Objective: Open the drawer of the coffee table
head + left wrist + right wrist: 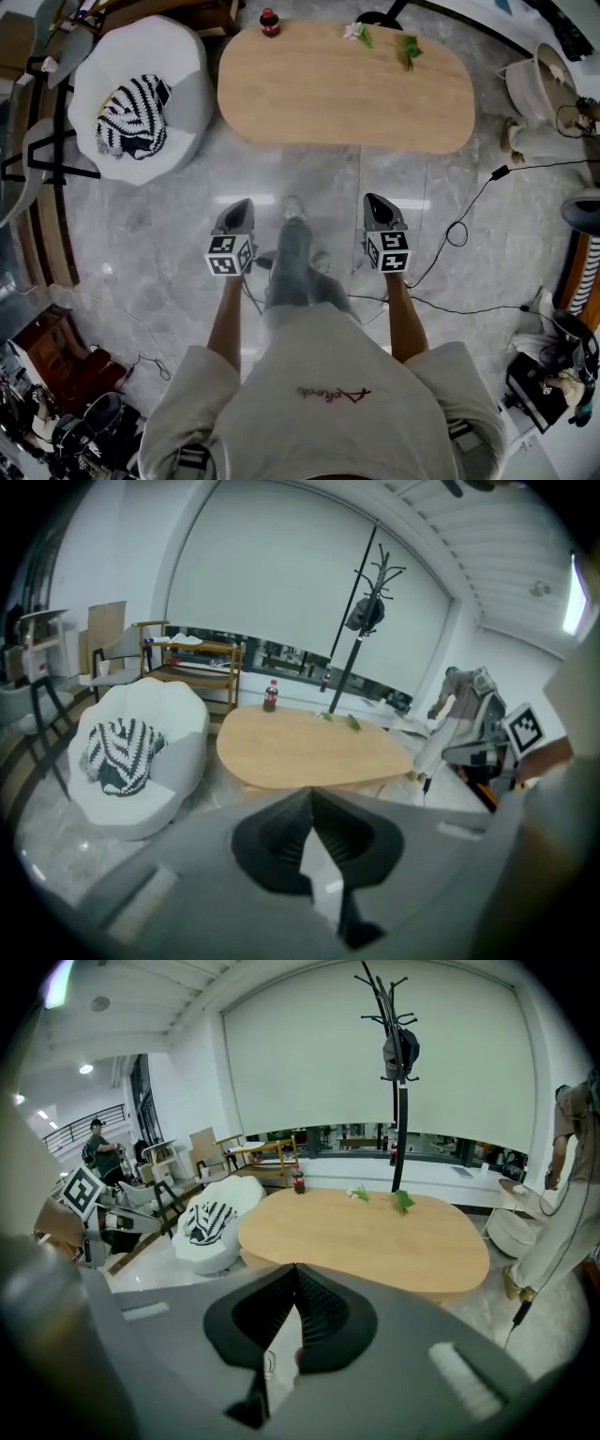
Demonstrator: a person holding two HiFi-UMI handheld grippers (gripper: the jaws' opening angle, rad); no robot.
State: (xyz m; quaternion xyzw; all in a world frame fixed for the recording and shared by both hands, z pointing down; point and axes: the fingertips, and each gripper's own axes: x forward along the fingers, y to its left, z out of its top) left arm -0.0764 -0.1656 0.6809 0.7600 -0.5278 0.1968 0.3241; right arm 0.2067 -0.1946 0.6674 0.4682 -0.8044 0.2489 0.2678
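**A:** Where's the desk?

**B:** The oval wooden desk (pixel 347 94) stands straight ahead of the person on the grey marble floor (pixel 159 225). It's well apart from both grippers. I can't make out its drawer in any view. Only the top and a strip of the near edge show.

**A:** What's sitting on it?

**B:** A dark bottle with a red cap (pixel 270 21) at the far left end. There are also green leafy sprigs (pixel 409 47) towards the far right.

**A:** And the grippers?

**B:** The left gripper (pixel 241 206) and the right gripper (pixel 376 202) hang side by side over the floor, one on either side of the person's legs. Both point towards the desk and slant downward. On each, the jaws are pressed together tip against tip, with nothing between them.

**A:** Are they touching anything?

**B:** No. There's open floor between them and the desk's near edge.

**A:** What else is nearby?

**B:** A white armchair (pixel 178 56) sits just left of the desk, with a black-and-white striped throw (pixel 131 117) on its seat. Beyond the desk, a black coat stand (pixel 397 1119) rises in front of a pale roller blind.
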